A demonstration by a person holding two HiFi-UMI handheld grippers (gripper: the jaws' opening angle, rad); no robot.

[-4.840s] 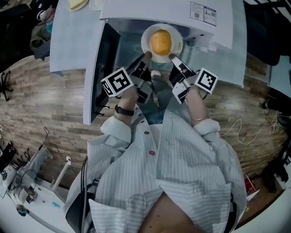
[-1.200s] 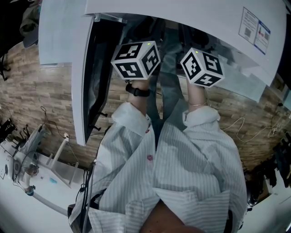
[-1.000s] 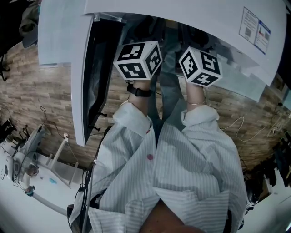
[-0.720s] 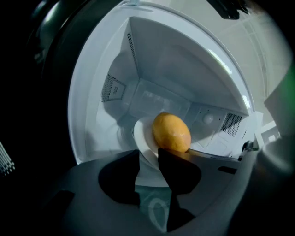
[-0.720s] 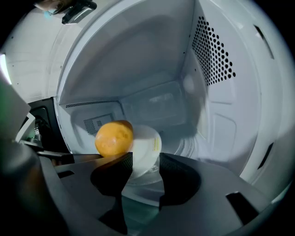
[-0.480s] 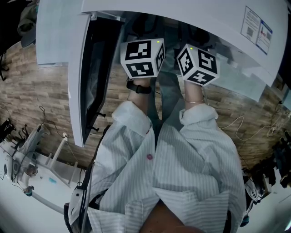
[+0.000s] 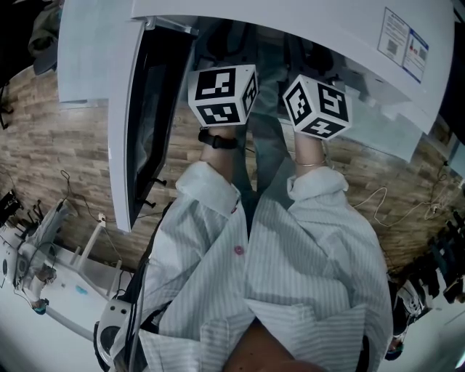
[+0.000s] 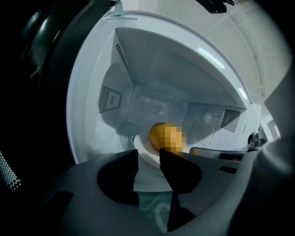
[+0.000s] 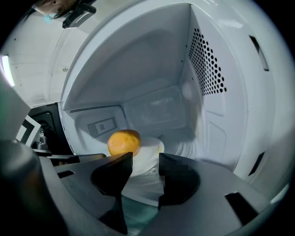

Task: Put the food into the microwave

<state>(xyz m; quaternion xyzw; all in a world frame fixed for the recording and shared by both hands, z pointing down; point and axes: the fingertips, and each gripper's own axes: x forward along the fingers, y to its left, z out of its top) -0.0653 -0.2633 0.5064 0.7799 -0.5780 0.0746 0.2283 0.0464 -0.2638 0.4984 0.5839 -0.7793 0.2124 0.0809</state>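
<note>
Left gripper [image 8: 149, 154] and right gripper [image 9: 145, 159] inside the open microwave [image 7: 290, 18]. Both sets of fingers [image 8: 117, 177] stand wide apart, with the near rim of the white plate [image 9: 152, 147] in each gap, unpinched. The round orange food [image 9: 123, 142] sits on the plate on the microwave floor, just beyond the fingertips

One microwave [image 9: 207, 69], one plate [image 9: 148, 154], one orange food [image 9: 123, 142], two tools [image 8: 148, 159] [image 9: 145, 161].
</note>
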